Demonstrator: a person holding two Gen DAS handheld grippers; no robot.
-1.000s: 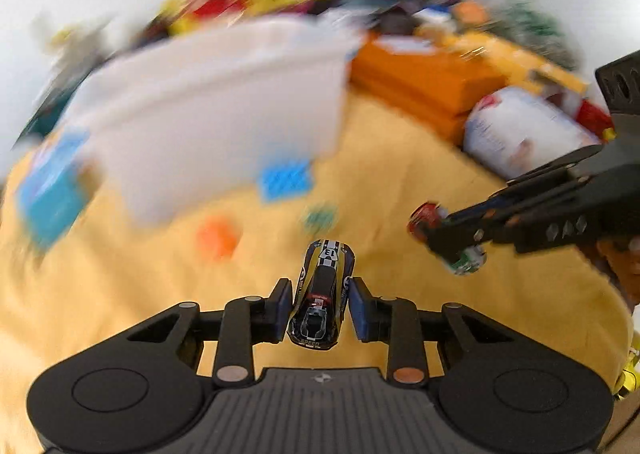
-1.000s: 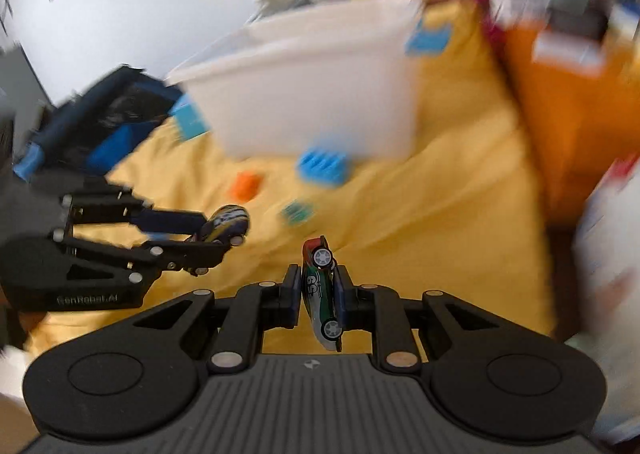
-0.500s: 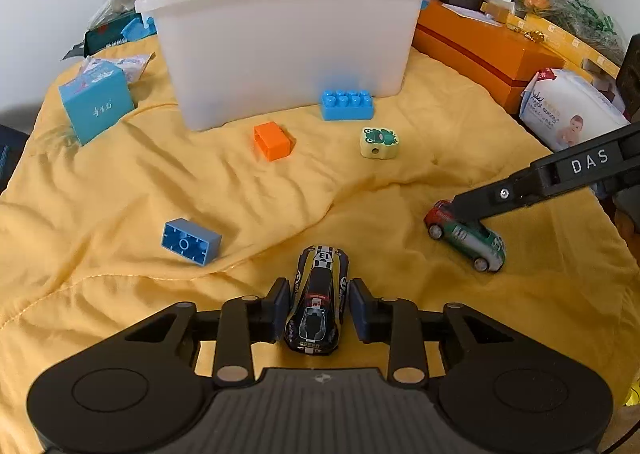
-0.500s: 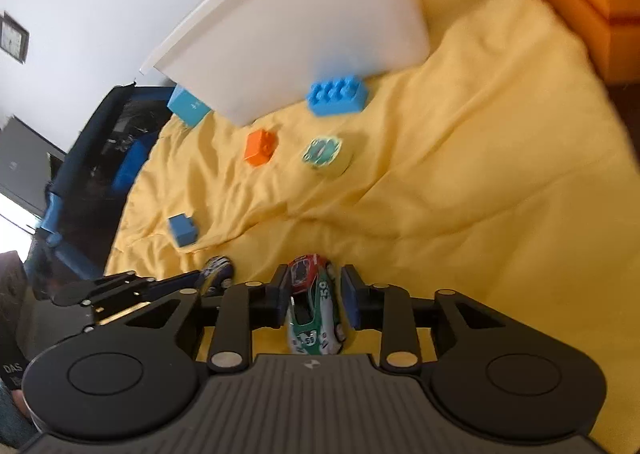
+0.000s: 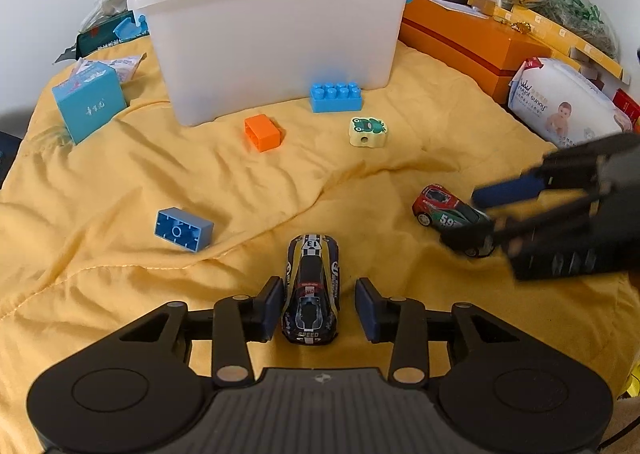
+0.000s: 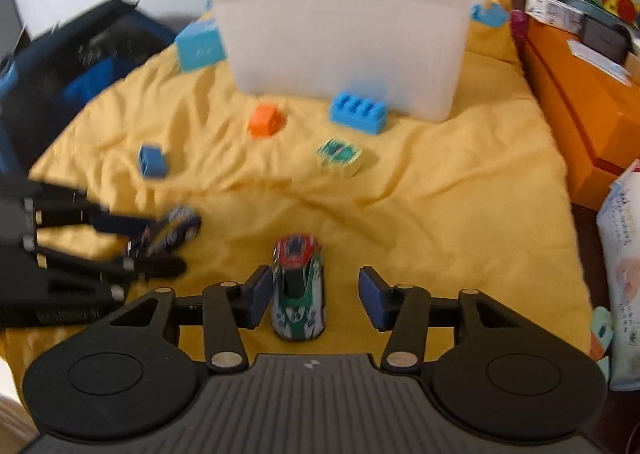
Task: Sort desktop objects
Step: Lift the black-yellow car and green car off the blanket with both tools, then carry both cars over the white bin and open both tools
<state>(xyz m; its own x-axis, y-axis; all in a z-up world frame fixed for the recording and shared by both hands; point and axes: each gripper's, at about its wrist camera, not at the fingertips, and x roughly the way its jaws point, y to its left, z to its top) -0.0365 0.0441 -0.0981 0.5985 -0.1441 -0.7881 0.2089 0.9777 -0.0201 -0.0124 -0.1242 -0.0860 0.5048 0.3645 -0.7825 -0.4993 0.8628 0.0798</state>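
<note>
A black and yellow toy car (image 5: 310, 290) lies on the yellow blanket (image 5: 120, 274) between the spread fingers of my left gripper (image 5: 319, 308), which is open. A red and green toy car (image 6: 298, 292) lies between the spread fingers of my right gripper (image 6: 314, 300), also open. It also shows in the left wrist view (image 5: 450, 215), with the right gripper (image 5: 480, 219) around it. The black and yellow car (image 6: 172, 232) shows blurred at the left in the right wrist view.
A white plastic bin (image 5: 276, 37) stands at the back. In front lie a blue brick (image 5: 337, 97), an orange brick (image 5: 263, 132), a frog block (image 5: 368, 131) and a second blue brick (image 5: 183, 229). A blue box (image 5: 89, 105) sits left; an orange box (image 5: 476, 41) and wipes pack (image 5: 568, 105) right.
Both grippers brought their cars down onto the blanket and then opened. The cars now lie loose between the spread fingers.
</note>
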